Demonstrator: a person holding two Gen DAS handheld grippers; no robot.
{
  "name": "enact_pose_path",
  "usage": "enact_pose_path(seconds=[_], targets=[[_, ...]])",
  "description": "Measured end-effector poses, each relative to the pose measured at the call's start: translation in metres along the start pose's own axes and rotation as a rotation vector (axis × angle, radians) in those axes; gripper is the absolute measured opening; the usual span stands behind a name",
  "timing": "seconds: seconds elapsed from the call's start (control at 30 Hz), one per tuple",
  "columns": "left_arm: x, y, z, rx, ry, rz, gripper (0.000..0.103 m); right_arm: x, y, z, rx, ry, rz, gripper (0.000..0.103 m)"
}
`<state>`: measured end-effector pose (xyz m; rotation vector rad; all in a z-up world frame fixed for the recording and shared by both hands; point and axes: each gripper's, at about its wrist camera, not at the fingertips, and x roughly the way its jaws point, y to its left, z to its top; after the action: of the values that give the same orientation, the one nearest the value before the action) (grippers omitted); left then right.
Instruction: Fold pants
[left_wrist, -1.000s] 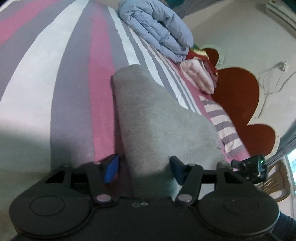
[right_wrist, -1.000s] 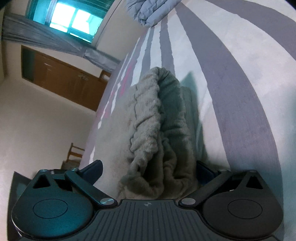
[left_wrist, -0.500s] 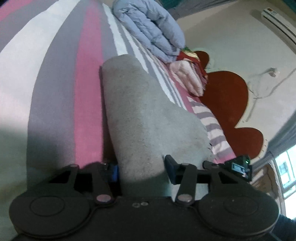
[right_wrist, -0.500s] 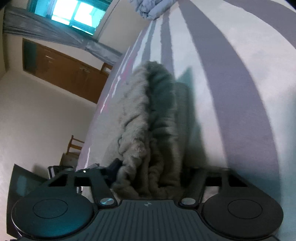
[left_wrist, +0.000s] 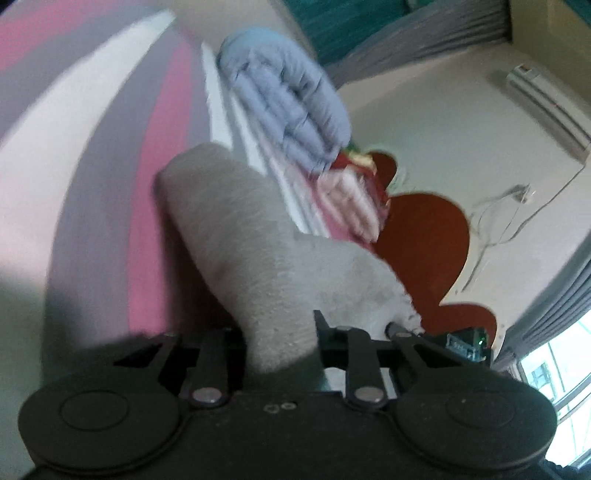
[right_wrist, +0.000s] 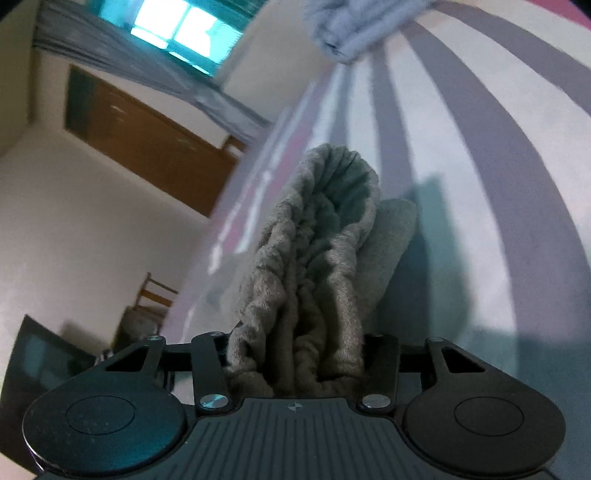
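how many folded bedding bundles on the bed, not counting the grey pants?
2 visible. A light blue quilt lies at the far end of the striped bed; a pink blanket sits just beyond it, against the red headboard. Motion blur may hide others.

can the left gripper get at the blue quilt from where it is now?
Probably not as things stand: the left gripper has just closed on the grey pants, so it is occupied. The folded blue quilt lies farther up the striped bed, beyond the pants.
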<state>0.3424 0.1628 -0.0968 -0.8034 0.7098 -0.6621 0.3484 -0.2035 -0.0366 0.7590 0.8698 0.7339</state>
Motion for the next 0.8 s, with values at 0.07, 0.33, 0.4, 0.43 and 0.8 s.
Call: enact_pose_path(seconds=[0.07,0.33,0.4,0.43,0.8], targets=[[-0.008,-0.004,0.02,0.023,-0.034,-0.004,0.015,0.007,0.01,0.011,-0.03,0.004,0.021,0.047],[0.014,-0.002,0.122,0.122,-0.08,0.074,0.015,0.083,0.025,0.088,-0.077,-0.015,0.082,0.047],[0.028,0.01,0.14,0.121,-0.083,0.093,0.015,0.107,0.021,0.108,-0.066,-0.016,0.075,0.047],[0.033,0.017,0.146,0.12,-0.081,0.099,0.015,0.119,0.018,0.118,-0.068,-0.013,0.069,0.047],[0.096,0.107,0.154,0.095,-0.026,0.124,0.024,0.178,-0.068,0.163,-0.021,0.025,-0.018,0.047]])
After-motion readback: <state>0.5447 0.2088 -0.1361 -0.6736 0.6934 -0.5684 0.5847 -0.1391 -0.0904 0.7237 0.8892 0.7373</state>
